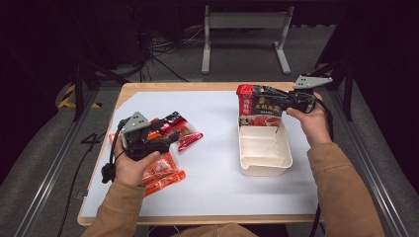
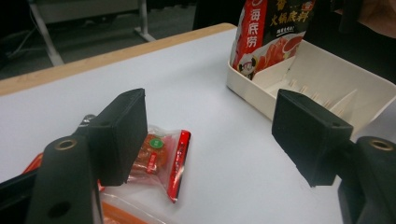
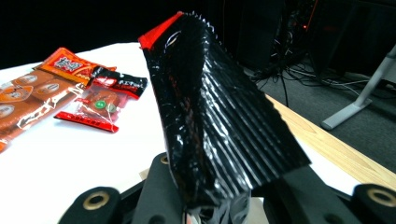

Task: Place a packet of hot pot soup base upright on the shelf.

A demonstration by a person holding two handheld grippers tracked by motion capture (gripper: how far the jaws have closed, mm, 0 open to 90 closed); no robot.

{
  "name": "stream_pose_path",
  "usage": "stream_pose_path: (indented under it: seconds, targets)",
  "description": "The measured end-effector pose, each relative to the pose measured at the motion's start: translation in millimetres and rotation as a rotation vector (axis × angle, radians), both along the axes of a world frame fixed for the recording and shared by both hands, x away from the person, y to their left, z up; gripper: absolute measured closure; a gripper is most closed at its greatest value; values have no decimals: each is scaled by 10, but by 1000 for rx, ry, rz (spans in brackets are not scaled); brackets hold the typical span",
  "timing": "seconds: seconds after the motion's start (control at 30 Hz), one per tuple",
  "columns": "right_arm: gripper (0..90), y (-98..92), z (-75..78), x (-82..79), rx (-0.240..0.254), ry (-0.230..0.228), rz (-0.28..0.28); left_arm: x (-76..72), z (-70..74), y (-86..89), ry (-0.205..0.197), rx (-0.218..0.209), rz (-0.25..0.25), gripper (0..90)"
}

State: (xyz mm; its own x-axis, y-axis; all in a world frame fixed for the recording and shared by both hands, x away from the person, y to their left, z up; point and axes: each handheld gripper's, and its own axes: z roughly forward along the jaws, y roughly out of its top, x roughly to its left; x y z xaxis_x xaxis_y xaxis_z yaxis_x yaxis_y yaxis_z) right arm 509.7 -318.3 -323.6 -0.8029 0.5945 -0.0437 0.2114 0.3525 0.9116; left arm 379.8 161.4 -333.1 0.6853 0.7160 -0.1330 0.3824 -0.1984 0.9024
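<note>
A red and black sauce pouch (image 1: 259,111) stands upright in the far end of a white divided tray (image 1: 264,167). My right gripper (image 1: 271,96) is shut on the pouch's crimped top edge (image 3: 215,107), pinched between the jaws of the right gripper (image 3: 219,186). My left gripper (image 1: 170,138) hovers open over a pile of snack packets at the table's left. Between and beyond the jaws of the left gripper (image 2: 210,135) lies a small clear packet with red ends (image 2: 161,154). The pouch (image 2: 271,32) and tray (image 2: 369,84) show farther off.
Orange packets (image 1: 160,170) lie under and near the left hand, beside the small packet (image 1: 185,131). A white sheet (image 1: 212,173) covers the wooden table. A metal frame (image 1: 244,22) and cables sit on the floor behind the table.
</note>
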Motion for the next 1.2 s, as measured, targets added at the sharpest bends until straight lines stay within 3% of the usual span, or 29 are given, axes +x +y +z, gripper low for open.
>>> stream_pose_path:
  seconds: [0.2,0.4,0.6,0.87,1.2]
  targets:
    - [710,-15,0,-17,-13,11,-21,13,-14,23,1,-5,8,277]
    - [506,-34,23,-42,-32,59,-83,25,-23,50,-1,-5,11,271]
    - [421,-82,59,-119,-7,83,-108,29,-27,60,2,-5,12,265]
    - [384,-164,107,-254,-5,94,-173,33,-33,85,-15,23,9,279]
    - [399,-243,193,-468,-21,71,-172,47,-29,140,-13,32,-1,284]
